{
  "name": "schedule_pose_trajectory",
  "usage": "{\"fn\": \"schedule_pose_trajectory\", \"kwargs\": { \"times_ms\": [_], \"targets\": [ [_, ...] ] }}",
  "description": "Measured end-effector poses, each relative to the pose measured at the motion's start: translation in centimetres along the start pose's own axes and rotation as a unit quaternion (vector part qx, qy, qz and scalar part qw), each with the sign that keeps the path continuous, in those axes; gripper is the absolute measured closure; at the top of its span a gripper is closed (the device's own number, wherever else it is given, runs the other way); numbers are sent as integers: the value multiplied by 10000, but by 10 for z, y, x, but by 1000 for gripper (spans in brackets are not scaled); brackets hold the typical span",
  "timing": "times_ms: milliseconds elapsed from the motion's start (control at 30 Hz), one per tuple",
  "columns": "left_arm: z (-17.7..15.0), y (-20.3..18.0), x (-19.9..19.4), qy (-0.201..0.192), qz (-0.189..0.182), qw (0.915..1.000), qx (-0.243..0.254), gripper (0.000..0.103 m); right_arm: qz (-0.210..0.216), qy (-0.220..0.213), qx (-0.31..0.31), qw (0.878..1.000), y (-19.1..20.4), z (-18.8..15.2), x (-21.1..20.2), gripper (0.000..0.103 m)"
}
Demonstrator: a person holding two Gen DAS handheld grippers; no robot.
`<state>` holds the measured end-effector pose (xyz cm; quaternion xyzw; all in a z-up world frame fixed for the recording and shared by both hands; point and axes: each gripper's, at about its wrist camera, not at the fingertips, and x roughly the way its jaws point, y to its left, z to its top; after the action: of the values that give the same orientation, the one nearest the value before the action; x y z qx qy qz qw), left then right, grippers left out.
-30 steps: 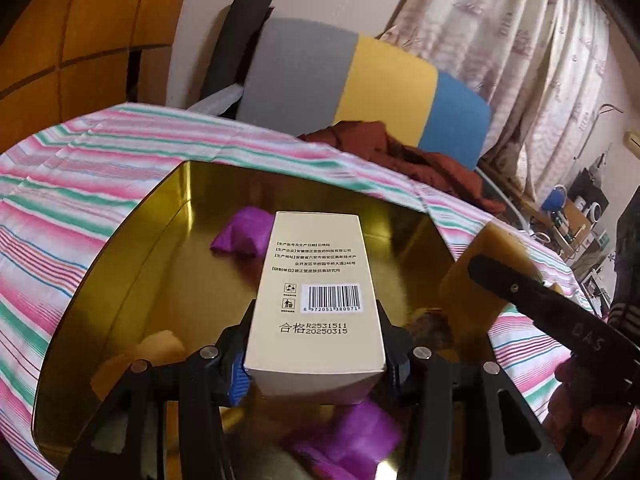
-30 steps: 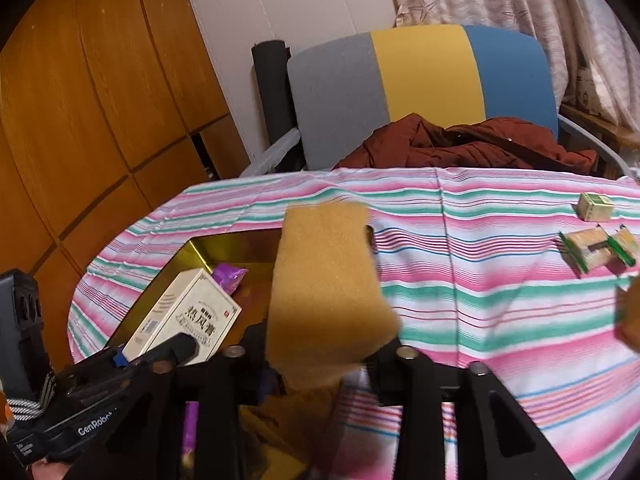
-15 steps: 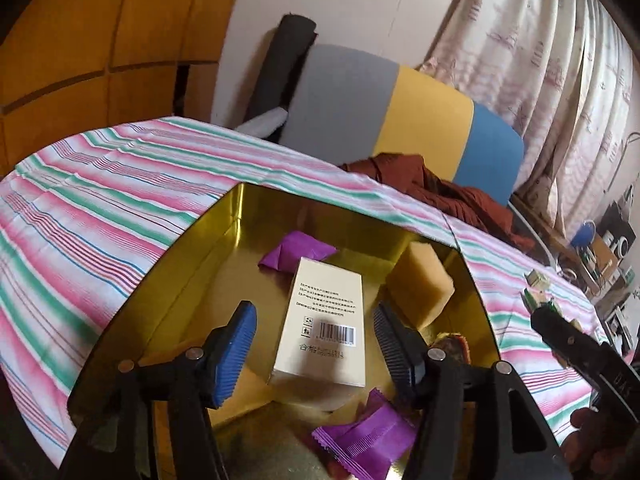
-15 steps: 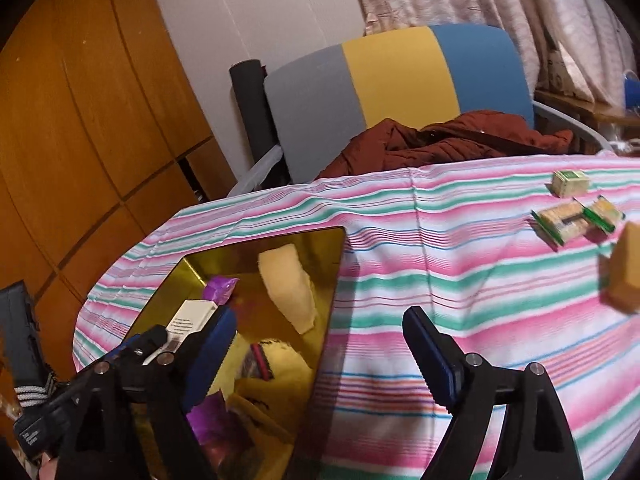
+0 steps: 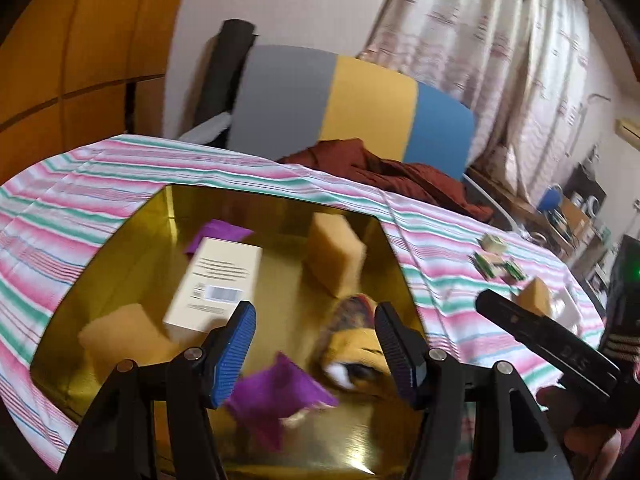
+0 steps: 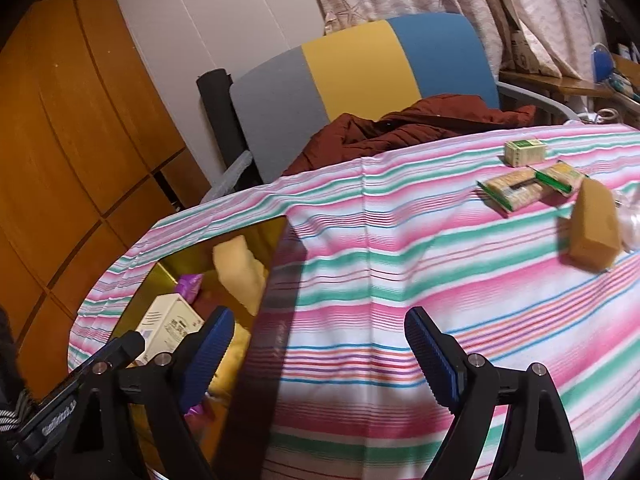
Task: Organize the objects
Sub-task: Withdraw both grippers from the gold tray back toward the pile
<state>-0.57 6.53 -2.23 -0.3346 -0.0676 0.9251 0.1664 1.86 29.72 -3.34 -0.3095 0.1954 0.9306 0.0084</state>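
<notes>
Left gripper (image 5: 314,350): jaws spread wide, nothing between the blue pads (image 5: 235,354), hovering above the gold tin (image 5: 120,248). In the tin, left to right: sponge block (image 5: 114,338) at 9 o'clock, cream carton (image 5: 214,284) lying flat with barcode up, purple sachet (image 5: 218,234) partly under its far end at 11, second purple sachet (image 5: 280,394) below the jaws, leaning sponge (image 5: 336,254) at 1, and a blurred yellow/patterned item (image 5: 352,344) at 3, identity unclear.

Right gripper (image 6: 320,354): jaws also wide, holding nothing, over the striped tablecloth (image 6: 400,264) just right of the tin's edge. At 2 o'clock on the cloth: loose sponge (image 6: 594,232), green-edged packets (image 6: 528,186), small box (image 6: 524,152).

Motion blur smears the tin contents in both views.
</notes>
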Motion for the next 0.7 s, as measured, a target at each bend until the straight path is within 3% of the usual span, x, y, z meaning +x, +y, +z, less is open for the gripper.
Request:
{"fn": "schedule_pose_trajectory", "kwargs": {
  "times_ms": [333,700],
  "targets": [
    [-13,-51,-4,150,-583,9967,554,40,-351,16,221,9991,-41,-4,-12,15],
    [-30,-109,-6,367,-1150,9852,1220,39,-1051,-161,281,9939,-106,0,-37,15]
  ]
}}
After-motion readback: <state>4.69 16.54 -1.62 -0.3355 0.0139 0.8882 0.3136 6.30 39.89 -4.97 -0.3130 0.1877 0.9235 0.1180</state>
